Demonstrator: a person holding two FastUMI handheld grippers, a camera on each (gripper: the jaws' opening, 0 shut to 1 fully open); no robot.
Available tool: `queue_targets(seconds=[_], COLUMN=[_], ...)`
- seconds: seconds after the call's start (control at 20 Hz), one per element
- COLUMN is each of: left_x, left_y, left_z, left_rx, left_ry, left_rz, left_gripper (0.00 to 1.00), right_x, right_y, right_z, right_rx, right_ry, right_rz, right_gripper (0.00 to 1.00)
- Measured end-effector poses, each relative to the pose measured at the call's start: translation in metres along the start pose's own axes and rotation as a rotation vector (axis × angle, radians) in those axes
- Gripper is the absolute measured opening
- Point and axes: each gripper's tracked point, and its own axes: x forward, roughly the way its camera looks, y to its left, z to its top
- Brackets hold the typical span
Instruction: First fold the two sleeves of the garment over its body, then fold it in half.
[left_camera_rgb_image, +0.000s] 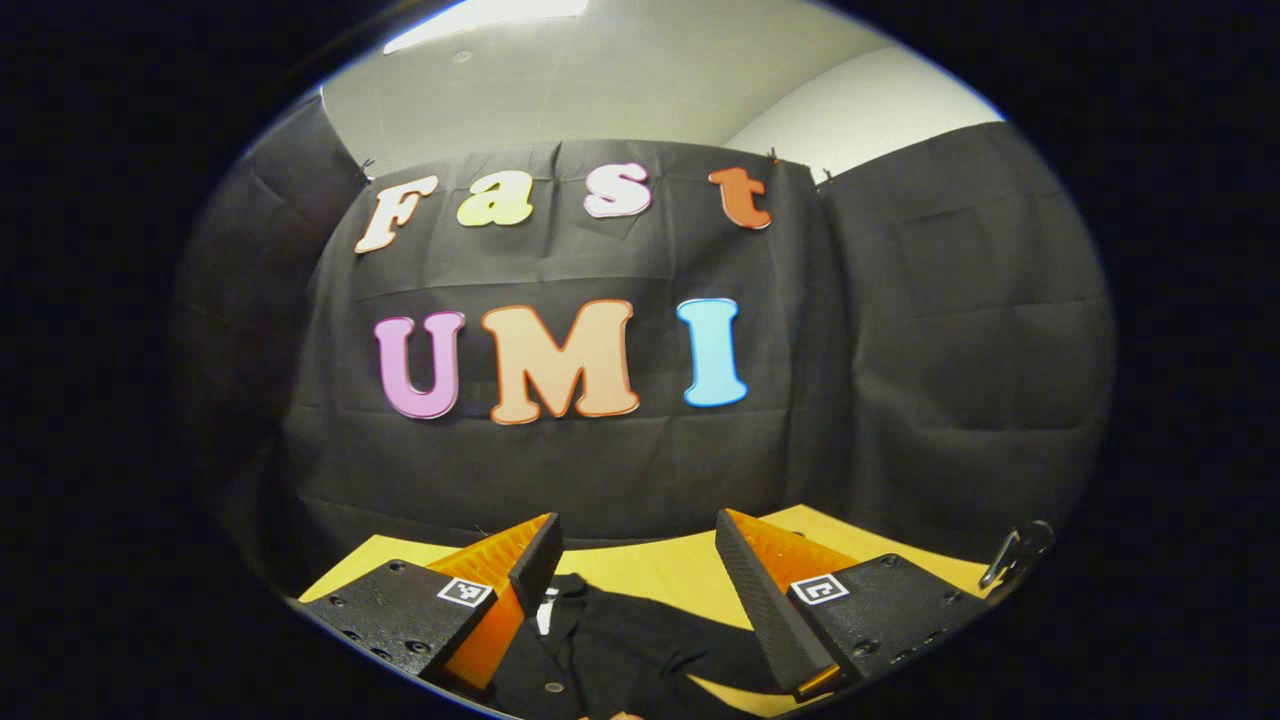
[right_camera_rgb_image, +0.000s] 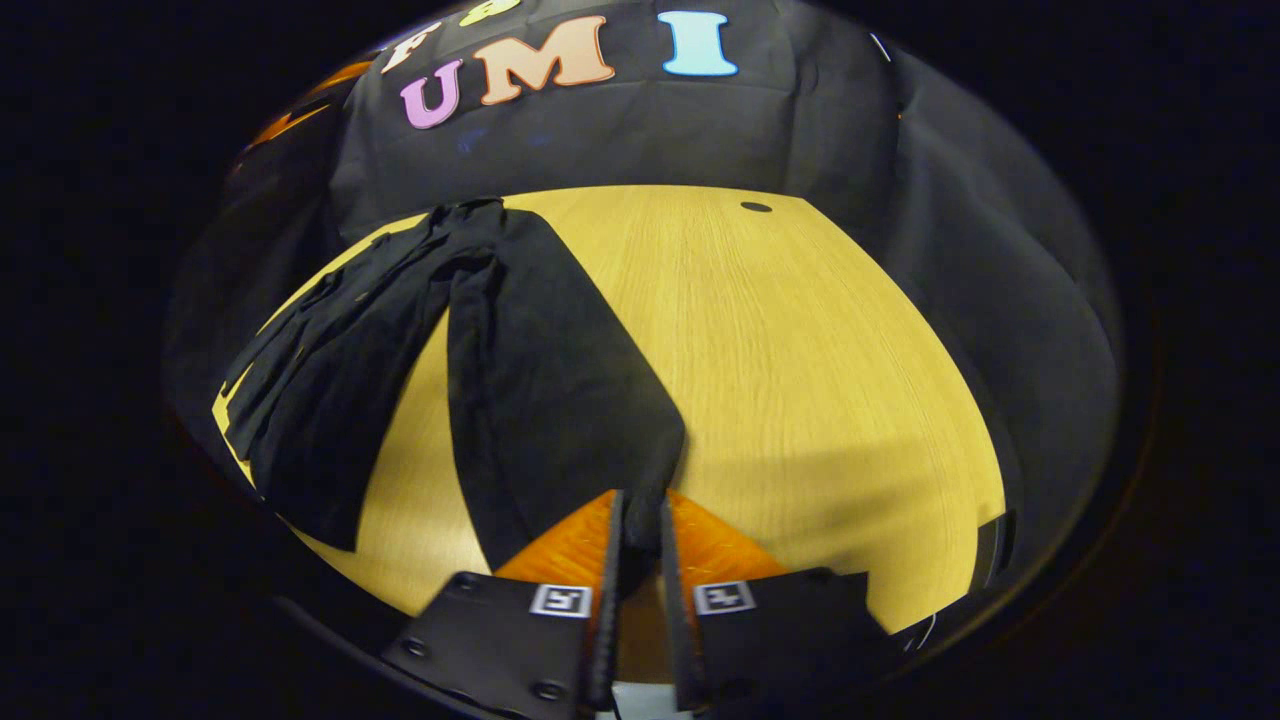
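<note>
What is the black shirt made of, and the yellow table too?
The black shirt looks like soft, matte cloth: it drapes in folds and shows no shine, though the exact fabric is unclear. The yellow table looks like smooth wood or wood-look laminate: fine straight grain lines run along its top.

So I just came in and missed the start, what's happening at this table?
A person is folding a black garment on a yellow table with two handheld grippers. The right gripper is shut on a sleeve at its end, which stretches out flat across the table. The left gripper hangs open above the garment's collar area, holding nothing. The fold in half is not yet done.
</note>
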Motion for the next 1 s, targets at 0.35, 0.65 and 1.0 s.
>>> queue_targets(seconds=[0.35, 0.65, 1.0], left_x=[-0.007, -0.023, -0.048], left_y=[-0.003, 0.048, 0.142], left_z=[0.004, 0.000, -0.011], left_rx=[0.004, -0.022, -0.019], left_ry=[-0.008, -0.005, 0.013], left_rz=[-0.047, -0.013, 0.086], left_gripper=[0.93, 0.93, 0.93], right_x=[-0.003, -0.023, -0.052], right_y=[0.002, 0.020, 0.070], right_z=[0.002, 0.053, 0.156], right_rx=[0.226, 0.312, 0.344], right_ry=[-0.011, -0.134, -0.323], right_rz=[-0.049, -0.081, -0.059], right_gripper=[0.03, 0.03, 0.02])
